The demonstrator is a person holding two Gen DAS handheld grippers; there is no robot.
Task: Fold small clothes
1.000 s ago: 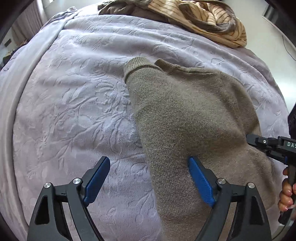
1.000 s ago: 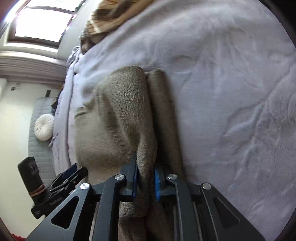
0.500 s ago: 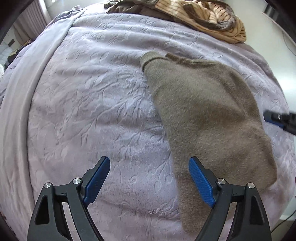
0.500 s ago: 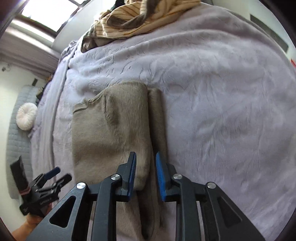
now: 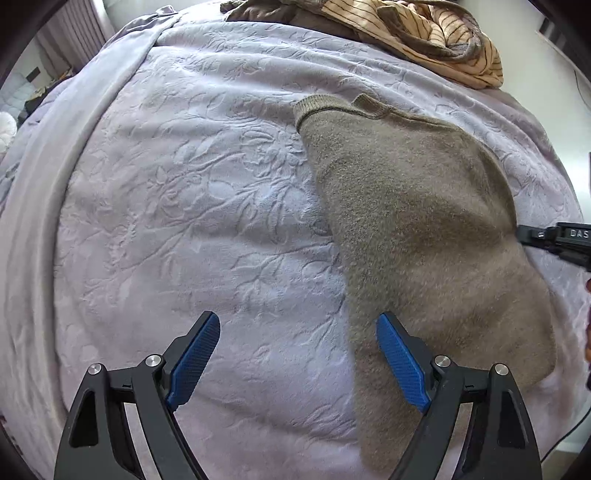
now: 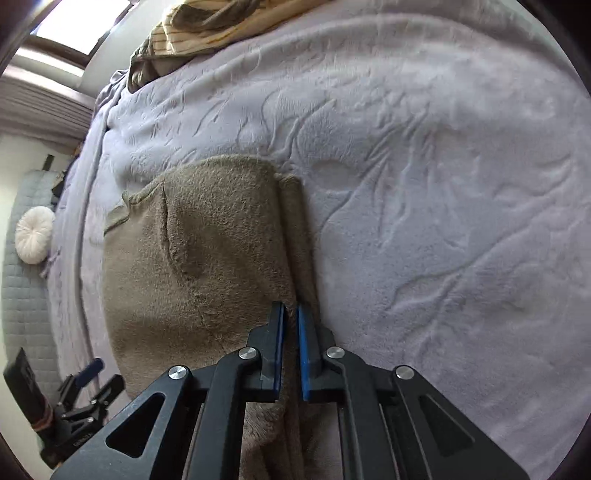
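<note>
A small olive-brown knitted sweater (image 5: 413, 221) lies partly folded on the lilac bedspread (image 5: 184, 203); it also shows in the right wrist view (image 6: 207, 258). My left gripper (image 5: 299, 354) is open and empty, low over the bedspread at the sweater's left edge; its right blue pad (image 5: 400, 362) sits over the fabric. My right gripper (image 6: 290, 343) is nearly shut on the sweater's folded right edge, with a thin strip of knit between the pads. It shows at the right edge of the left wrist view (image 5: 554, 240).
A striped tan garment pile (image 5: 424, 33) lies at the far end of the bed, also in the right wrist view (image 6: 221, 22). A white round cushion (image 6: 35, 234) sits on a grey mat beside the bed. The bed's edge drops off at the right.
My right gripper let go of the lifted fold, opened a little, then closed down onto the sweater's right edge. The sweater now lies flatter. My left gripper stayed open and shifted left, then back.
</note>
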